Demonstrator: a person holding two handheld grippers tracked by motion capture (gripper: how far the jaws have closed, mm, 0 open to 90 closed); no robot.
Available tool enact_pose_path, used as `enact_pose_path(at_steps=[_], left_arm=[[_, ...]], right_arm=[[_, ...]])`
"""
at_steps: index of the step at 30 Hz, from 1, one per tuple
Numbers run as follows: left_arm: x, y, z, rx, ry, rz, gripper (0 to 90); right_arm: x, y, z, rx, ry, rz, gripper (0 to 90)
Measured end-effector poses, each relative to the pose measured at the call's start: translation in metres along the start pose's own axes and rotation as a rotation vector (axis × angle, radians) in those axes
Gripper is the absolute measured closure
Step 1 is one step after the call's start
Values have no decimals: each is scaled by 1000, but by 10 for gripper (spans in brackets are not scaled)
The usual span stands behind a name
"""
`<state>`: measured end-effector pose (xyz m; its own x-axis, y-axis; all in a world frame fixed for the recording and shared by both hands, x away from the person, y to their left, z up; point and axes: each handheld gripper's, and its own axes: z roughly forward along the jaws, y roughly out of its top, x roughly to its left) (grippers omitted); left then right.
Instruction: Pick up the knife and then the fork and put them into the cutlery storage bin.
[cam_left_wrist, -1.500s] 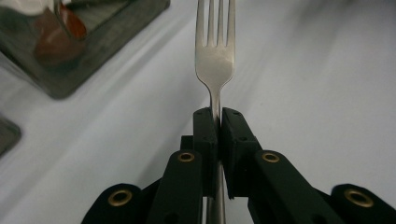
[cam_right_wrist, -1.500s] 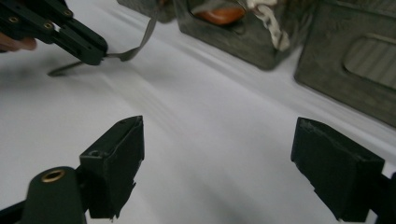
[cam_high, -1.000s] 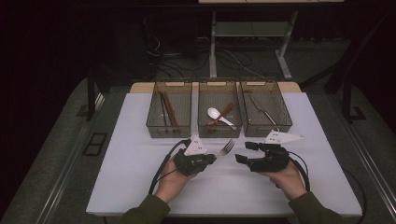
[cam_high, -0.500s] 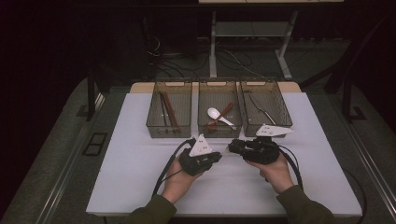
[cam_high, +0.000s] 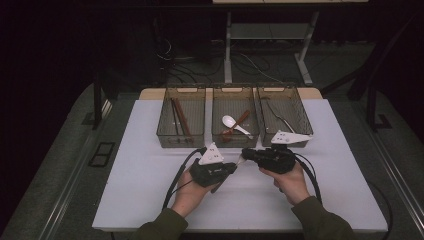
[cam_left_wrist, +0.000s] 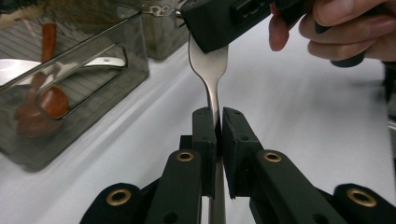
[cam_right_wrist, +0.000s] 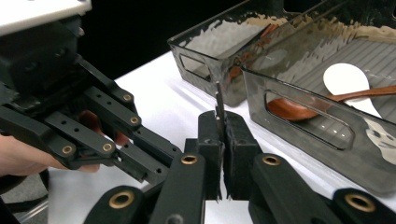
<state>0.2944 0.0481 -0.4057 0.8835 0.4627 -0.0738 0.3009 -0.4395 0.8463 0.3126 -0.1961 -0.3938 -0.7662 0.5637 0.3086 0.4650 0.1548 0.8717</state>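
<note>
Fork (cam_left_wrist: 208, 70): lifted off the table (cam_high: 150, 200), handle clamped in the left gripper (cam_left_wrist: 218, 122), tine end clamped in the right gripper (cam_right_wrist: 222, 126); handover under way, binning apparently still to do. Three bins (cam_high: 235, 140) just beyond: chopsticks, spoons (cam_high: 231, 121), metal cutlery. Path clear.

Dim lab-like workspace: white table (cam_high: 150, 200), 3 clear sorting bins (cam_high: 181, 140), floor cables (cam_high: 250, 62), desk frame (cam_high: 265, 35) behind.

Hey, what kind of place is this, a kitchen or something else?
Probably a lab or recording workspace, not a kitchen: a white table with three cutlery bins, cables on the floor, and a handheld left gripper.
</note>
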Motion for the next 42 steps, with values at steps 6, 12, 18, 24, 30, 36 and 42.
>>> enact_pose_path(at_steps=[6, 12, 18, 24, 30, 36, 42], left_arm=[[-1, -2, 1, -1, -23, 6, 804], [1, -3, 0, -1, -51, 1, 701], [7, -10, -8, -2, -69, 2, 586], [12, -28, -26, 19, -87, 13, 454], [17, -48, -44, 16, -79, 1, 351], [23, -65, -59, 10, -31, -32, 197], [30, -76, -66, 24, 13, -74, 75]], right_arm=[[3, 1, -1, -4, -5, -15, 871], [0, 3, -6, -13, -14, -13, 871], [-3, 4, -13, -19, -33, -17, 871], [-8, 6, -22, -24, -61, -25, 871], [-14, 8, -30, -33, -86, -21, 870], [-21, 10, -39, -40, -110, -21, 871], [-26, 16, -44, -36, -130, -31, 871]])
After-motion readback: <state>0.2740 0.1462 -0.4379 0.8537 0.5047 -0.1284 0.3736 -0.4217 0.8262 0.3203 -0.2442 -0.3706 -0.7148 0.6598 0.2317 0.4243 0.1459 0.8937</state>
